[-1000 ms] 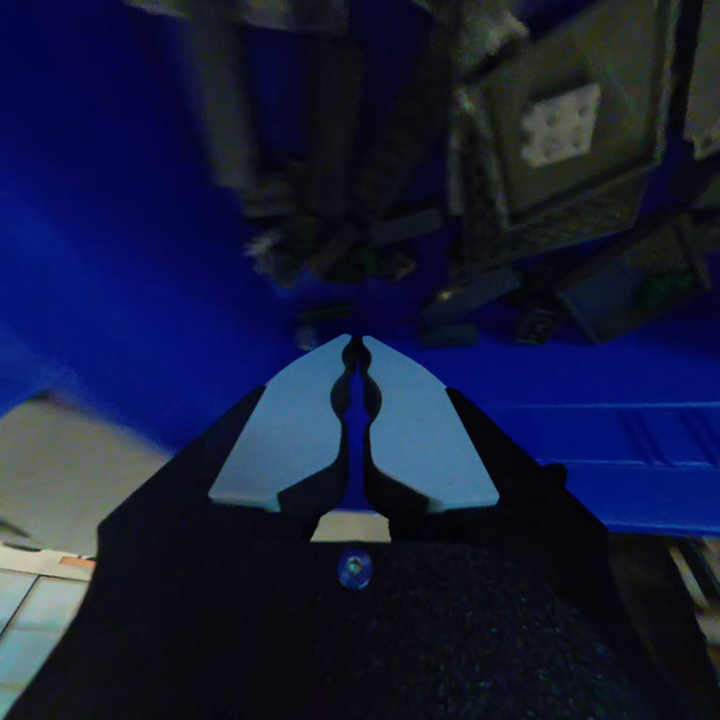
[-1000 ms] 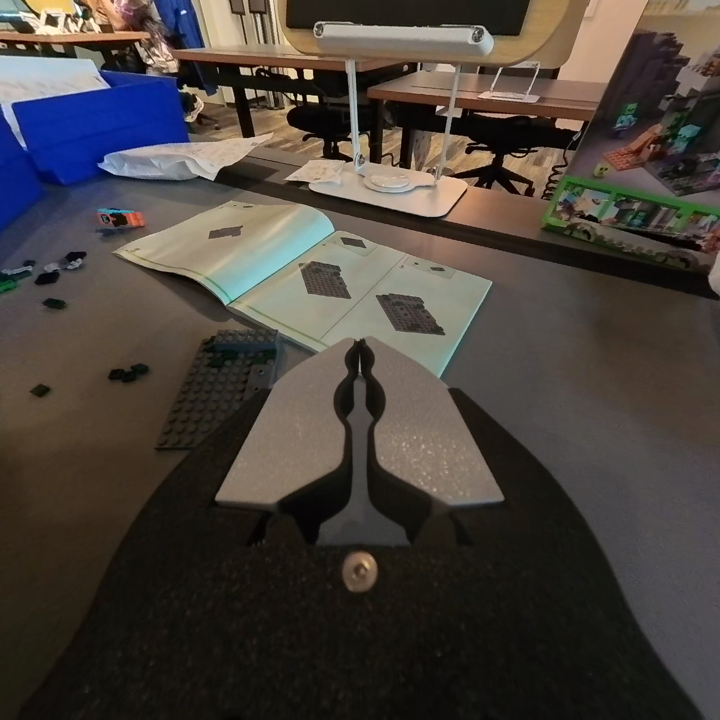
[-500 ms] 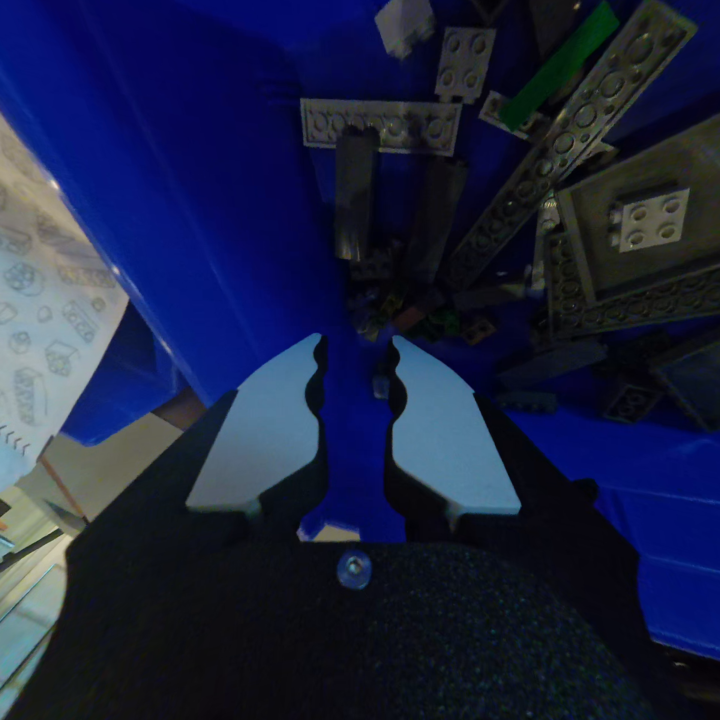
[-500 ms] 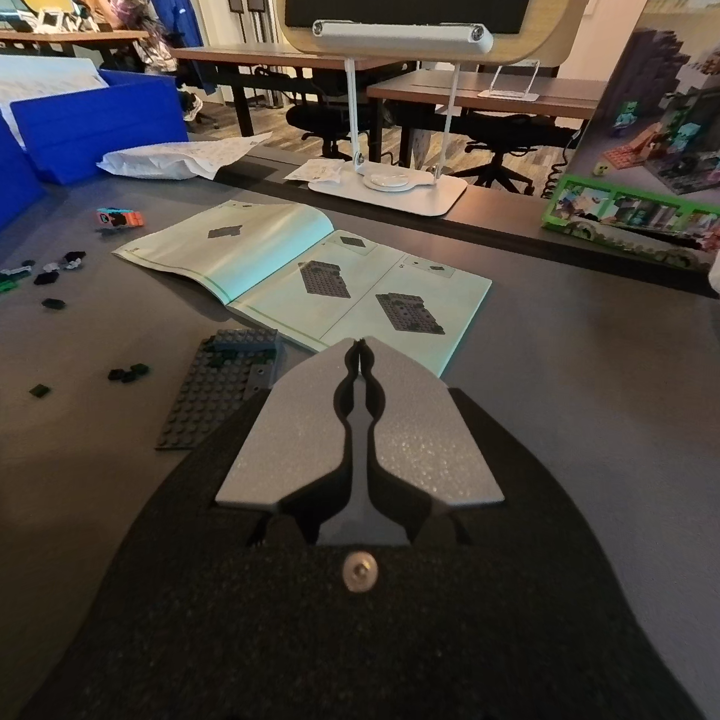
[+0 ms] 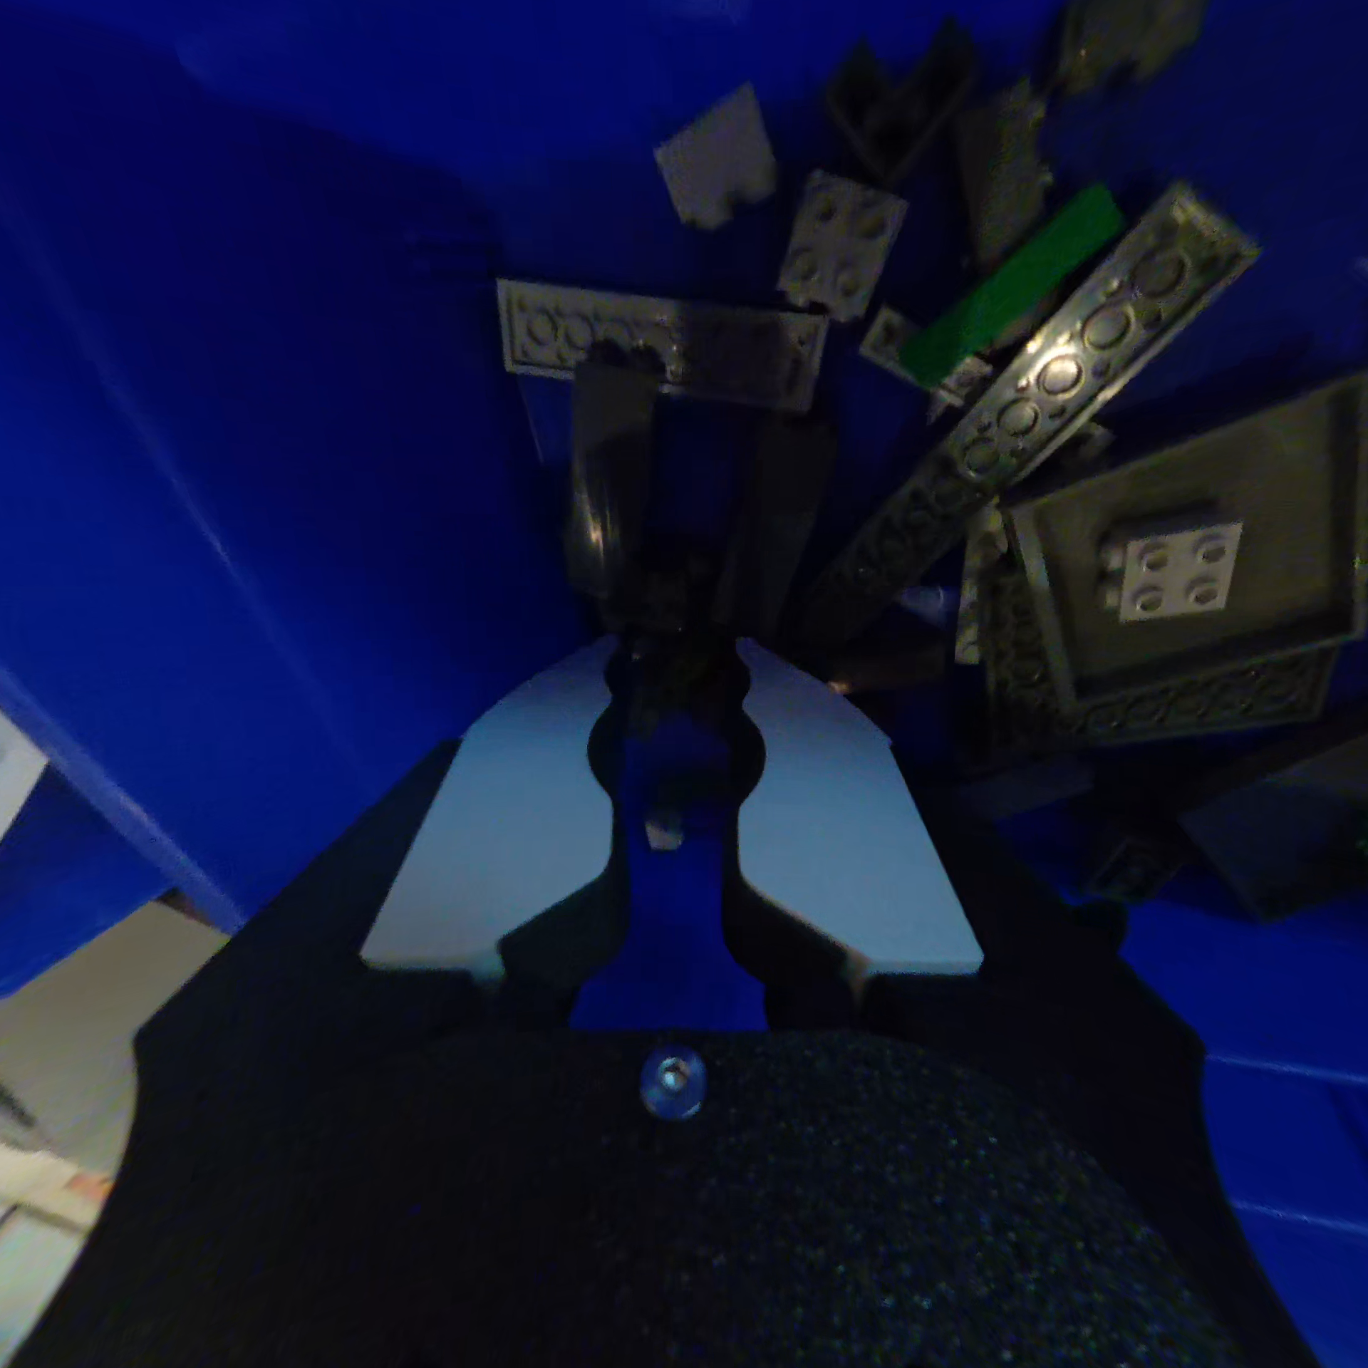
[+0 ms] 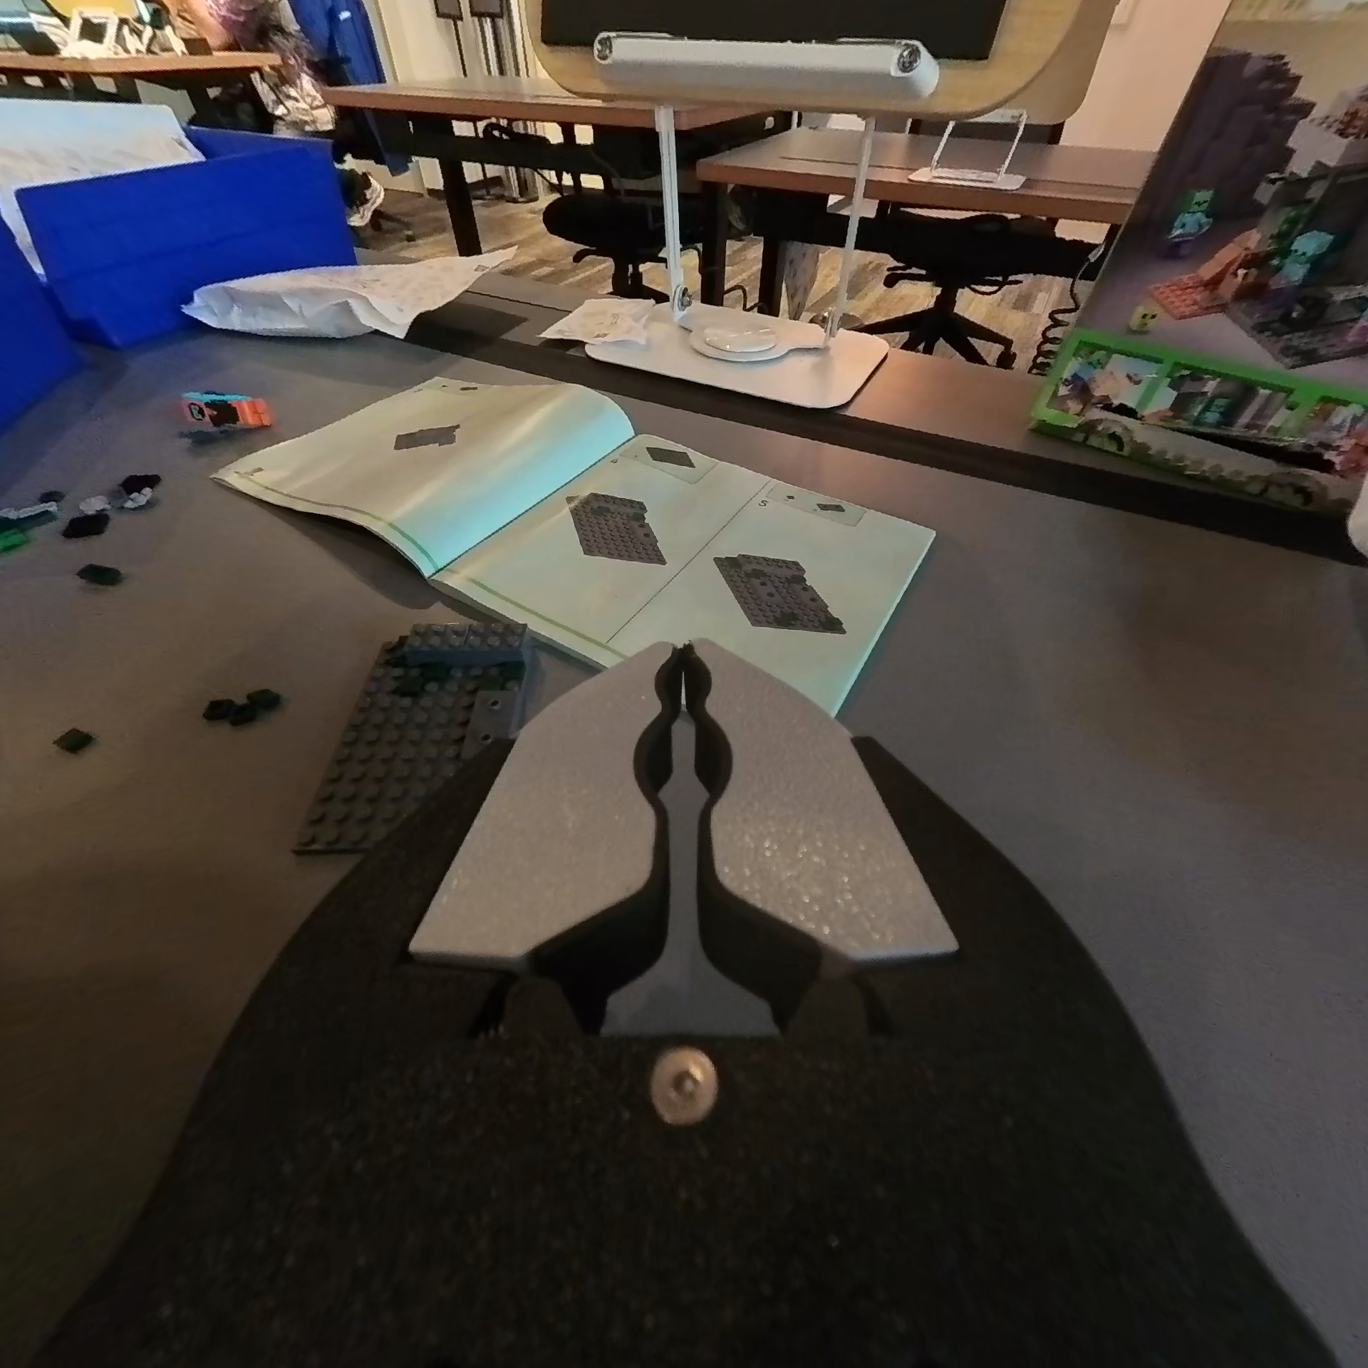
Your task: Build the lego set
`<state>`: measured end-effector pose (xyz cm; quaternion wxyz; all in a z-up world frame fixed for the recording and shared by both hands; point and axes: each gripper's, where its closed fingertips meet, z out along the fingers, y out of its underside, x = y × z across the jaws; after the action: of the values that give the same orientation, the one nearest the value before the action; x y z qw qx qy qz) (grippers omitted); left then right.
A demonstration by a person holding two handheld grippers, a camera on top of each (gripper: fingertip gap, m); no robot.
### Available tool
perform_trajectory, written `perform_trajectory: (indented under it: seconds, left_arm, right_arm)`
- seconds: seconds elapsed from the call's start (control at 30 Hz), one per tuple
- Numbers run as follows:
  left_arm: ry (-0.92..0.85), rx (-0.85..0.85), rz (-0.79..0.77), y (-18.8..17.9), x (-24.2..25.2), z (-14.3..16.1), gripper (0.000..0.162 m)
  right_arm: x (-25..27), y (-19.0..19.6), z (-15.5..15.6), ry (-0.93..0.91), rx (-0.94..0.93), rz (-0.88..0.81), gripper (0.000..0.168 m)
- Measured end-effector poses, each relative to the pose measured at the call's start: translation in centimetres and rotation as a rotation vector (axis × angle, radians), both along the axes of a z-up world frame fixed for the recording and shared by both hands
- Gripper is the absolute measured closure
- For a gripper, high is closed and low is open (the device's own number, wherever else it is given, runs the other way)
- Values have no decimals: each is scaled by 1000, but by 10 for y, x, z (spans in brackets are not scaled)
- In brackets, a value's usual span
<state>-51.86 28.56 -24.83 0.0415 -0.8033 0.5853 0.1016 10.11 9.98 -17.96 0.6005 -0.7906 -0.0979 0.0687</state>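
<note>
My left gripper [image 5: 677, 655] is open inside a blue bin [image 5: 259, 481], its tips at a dark heap of small pieces [image 5: 670, 592]. Around it lie grey plates [image 5: 659, 344], a long grey plate [image 5: 1051, 377], a green bar [image 5: 1014, 285] and a light 2x2 brick [image 5: 1177, 566]. A small pale piece [image 5: 664, 825] lies on the bin floor between the fingers. My right gripper [image 6: 685, 651] is shut and empty above the grey table. The dark grey baseplate [image 6: 400, 748] with a few bricks on its far end lies to its left. The open instruction booklet [image 6: 592, 518] lies just beyond.
Small dark loose pieces [image 6: 240, 707] lie left of the baseplate, an orange and teal figure [image 6: 226, 411] farther back. A blue bin [image 6: 178, 237], crumpled paper bag [image 6: 340, 296], white lamp base [image 6: 740, 348] and the set's box [image 6: 1244, 296] stand at the table's far side. The grippers' ends are close to 65 centimetres from one another.
My left gripper has opened from shut and moved deeper into the bin, up to the heap of dark pieces. My right gripper has not moved.
</note>
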Motion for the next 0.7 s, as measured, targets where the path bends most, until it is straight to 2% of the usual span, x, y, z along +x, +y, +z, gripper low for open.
perform_trajectory:
  seconds: [0.03,0.2,0.27,0.33,0.5,0.6,0.7]
  left_arm:
    - [-13,-23,8,-2,1,-1,137]
    - [-71,-136,33,-15,10,-5,110]
    - [-79,-143,32,-18,11,-4,109]
    - [-78,-150,19,-23,10,-4,117]
    - [-45,-202,-24,-50,4,-4,161]
    - [-29,-241,-8,-69,-4,5,161]
    - [-27,-200,-5,-73,-12,21,161]
  right_arm:
    - [0,0,0,-1,-2,0,168]
    - [0,0,-1,-3,-4,0,168]
    - [0,0,0,-1,-2,0,168]
    - [0,0,0,0,-3,0,168]
    - [0,0,0,3,0,2,168]
    - [0,0,0,3,-1,1,168]
    - [0,1,-1,-2,-6,2,168]
